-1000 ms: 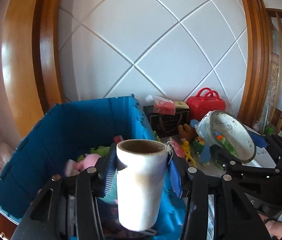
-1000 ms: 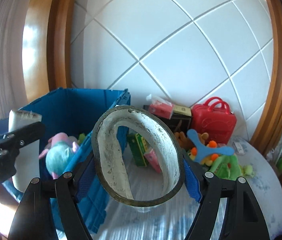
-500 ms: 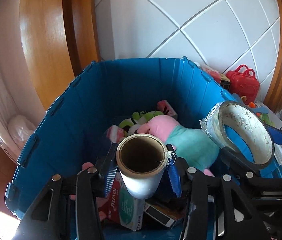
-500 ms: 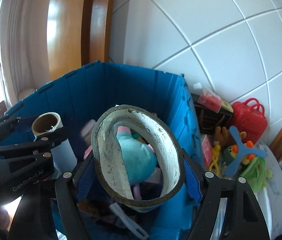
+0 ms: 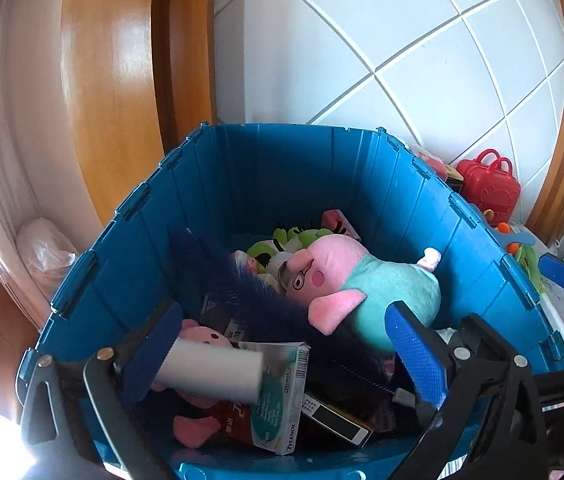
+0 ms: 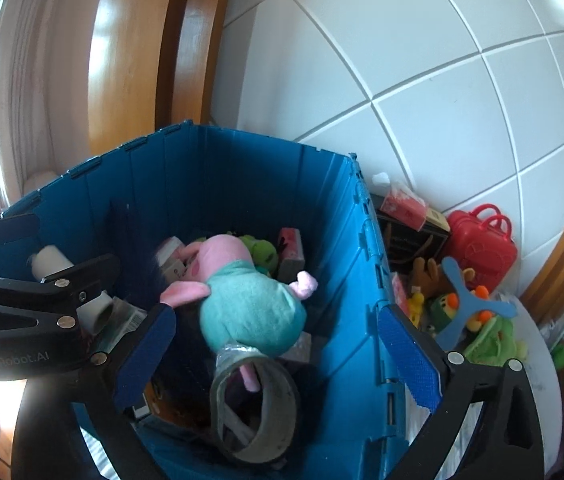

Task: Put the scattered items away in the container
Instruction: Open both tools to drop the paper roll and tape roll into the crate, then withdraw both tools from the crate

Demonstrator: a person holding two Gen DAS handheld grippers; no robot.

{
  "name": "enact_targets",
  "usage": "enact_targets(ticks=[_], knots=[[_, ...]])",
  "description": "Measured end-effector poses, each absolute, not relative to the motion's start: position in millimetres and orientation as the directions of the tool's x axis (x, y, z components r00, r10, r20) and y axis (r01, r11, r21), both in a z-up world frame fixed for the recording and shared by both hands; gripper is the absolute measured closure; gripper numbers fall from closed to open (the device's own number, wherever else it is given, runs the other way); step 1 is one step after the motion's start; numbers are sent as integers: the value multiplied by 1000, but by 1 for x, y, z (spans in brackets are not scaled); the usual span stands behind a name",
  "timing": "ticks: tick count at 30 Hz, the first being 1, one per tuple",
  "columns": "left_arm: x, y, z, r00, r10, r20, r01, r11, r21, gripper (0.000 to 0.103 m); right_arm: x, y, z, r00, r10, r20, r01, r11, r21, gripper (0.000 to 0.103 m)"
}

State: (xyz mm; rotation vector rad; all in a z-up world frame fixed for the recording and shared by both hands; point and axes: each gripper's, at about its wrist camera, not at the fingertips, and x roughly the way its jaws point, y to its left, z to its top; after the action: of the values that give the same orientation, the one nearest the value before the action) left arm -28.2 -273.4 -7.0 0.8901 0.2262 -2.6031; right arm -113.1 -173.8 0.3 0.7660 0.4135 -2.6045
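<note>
The blue plastic crate holds a pink pig plush, boxes and other toys. My left gripper is open above the crate; the white roll is blurred, loose, just below its left finger, above a Tylenol box. My right gripper is open over the crate. The grey tape ring is loose, low in the crate beside the pig plush. The white roll also shows in the right wrist view, behind the left gripper.
Toys lie scattered right of the crate: a red toy case, a black box, a blue boomerang, green plush. A tiled wall stands behind, a wooden frame at left.
Both grippers opened over the crate. The white roll left the left gripper and the tape ring left the right gripper; both dropped into the crate.
</note>
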Motion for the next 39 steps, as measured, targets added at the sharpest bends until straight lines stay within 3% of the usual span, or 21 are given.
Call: enact_targets(ticks=[10,19,26,30,39], knots=[[-25,-224,-2,-701,-352,-620,444,-896,7,0,-108,-93,14,-797,-298,-525,392,-917,-75,0],[-31,-90,22,-750,-354,-558,444,-895,-29,0,-104,41,20,-793,-317,-520,394,-918,-41,0],[-38,0,16,-688,-366,-626,504,-862,-50,0,-101,140,12,-764,-320,-561,402,-915,-26,0],[-36,26,11,-640,-386,-664,531,-847,-19,0,-94,167,8,-747,-332,-576,417,-909,-16,0],[-15,49,16,-678,-389,-624,500,-866,-4,0,-73,181,12,-758,-341,-557,404,-915,10,0]])
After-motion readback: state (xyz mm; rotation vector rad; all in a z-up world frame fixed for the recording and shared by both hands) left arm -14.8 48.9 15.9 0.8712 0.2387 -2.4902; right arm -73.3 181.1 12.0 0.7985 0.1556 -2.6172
